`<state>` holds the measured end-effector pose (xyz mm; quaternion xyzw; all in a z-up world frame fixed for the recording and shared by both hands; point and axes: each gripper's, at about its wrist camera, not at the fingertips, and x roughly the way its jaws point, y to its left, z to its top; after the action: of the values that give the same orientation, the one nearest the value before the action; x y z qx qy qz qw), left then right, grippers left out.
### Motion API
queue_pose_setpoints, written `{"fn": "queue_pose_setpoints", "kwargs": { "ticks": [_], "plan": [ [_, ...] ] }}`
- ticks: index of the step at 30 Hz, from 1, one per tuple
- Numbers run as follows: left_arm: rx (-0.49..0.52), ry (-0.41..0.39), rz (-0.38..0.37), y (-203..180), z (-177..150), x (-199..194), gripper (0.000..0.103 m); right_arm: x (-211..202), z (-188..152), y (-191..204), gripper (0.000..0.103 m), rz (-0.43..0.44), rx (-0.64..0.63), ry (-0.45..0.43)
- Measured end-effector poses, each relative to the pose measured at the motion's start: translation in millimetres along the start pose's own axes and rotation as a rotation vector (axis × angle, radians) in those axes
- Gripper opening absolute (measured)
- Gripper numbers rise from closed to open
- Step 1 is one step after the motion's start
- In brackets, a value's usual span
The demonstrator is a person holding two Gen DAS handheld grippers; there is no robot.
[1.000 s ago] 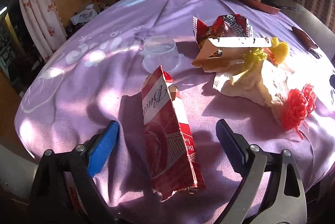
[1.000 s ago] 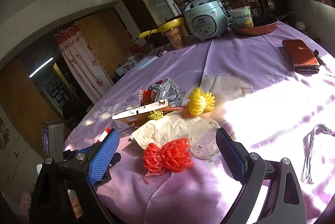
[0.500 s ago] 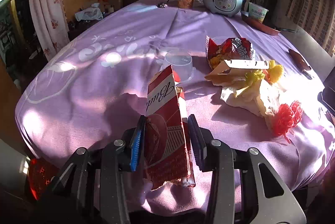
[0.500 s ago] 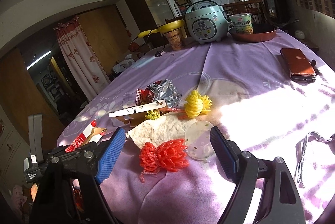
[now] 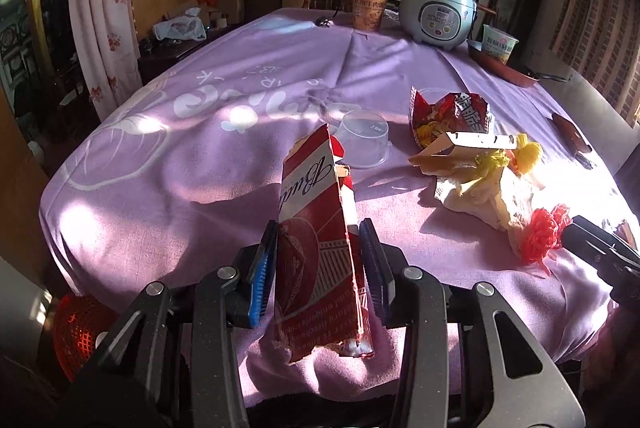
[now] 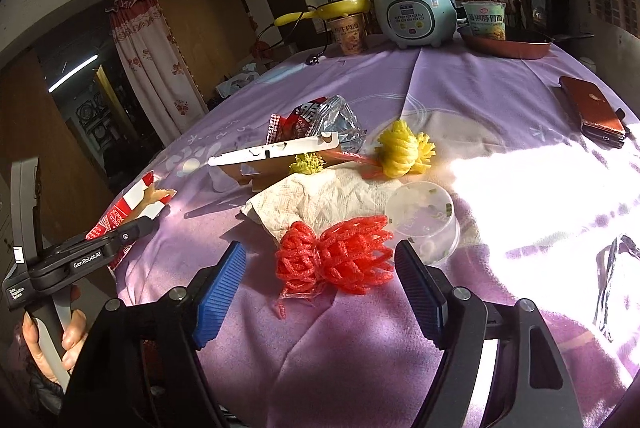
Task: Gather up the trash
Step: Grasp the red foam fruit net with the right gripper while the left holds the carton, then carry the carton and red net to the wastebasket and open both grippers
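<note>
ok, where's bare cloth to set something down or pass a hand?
Free: the wide purple stretch between the clear cup and the rice cooker, and the sunlit cloth between the phone and the strap. Crowded: wrappers, carton, red foam net.

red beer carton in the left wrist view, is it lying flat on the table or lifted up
Lifted and tilted up. The left tongs are shut on the red beer carton; its torn lower end hangs above the purple tablecloth.
</note>
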<state>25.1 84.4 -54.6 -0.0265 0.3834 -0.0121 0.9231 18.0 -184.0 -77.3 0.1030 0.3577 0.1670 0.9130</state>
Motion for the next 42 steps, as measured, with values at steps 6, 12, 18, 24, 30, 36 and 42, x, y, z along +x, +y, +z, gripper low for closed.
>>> {"fn": "queue_pose_setpoints", "kwargs": {
  "ticks": [6,12,18,24,30,36,42],
  "plan": [
    [-0.006,0.007,-0.005,3.6,-1.1,2.8,0.041,21.3,0.0,2.8,0.052,-0.056,-0.015,0.047],
    [-0.027,-0.008,-0.006,12.4,-0.9,-3.4,0.041,0.8,6.3,2.3,0.038,-0.024,-0.001,-0.025],
    [-0.066,-0.050,0.005,28.2,2.2,-22.9,0.041,-26.5,19.6,17.2,0.038,0.024,-0.028,-0.090],
    [-0.117,-0.084,0.056,58.2,0.0,-42.0,0.041,-32.4,26.0,36.2,0.038,0.088,-0.049,-0.088],
    [-0.203,-0.094,0.148,107.4,-14.1,-59.0,0.041,-30.7,29.9,66.7,0.038,0.146,-0.105,-0.080],
    [-0.330,-0.071,0.263,172.3,-46.7,-72.8,0.041,-20.1,33.8,107.0,0.038,0.229,-0.166,-0.040],
    [-0.475,-0.005,0.369,242.1,-90.4,-73.5,0.041,2.3,32.7,166.1,0.038,0.323,-0.255,0.038]
  ]
}}
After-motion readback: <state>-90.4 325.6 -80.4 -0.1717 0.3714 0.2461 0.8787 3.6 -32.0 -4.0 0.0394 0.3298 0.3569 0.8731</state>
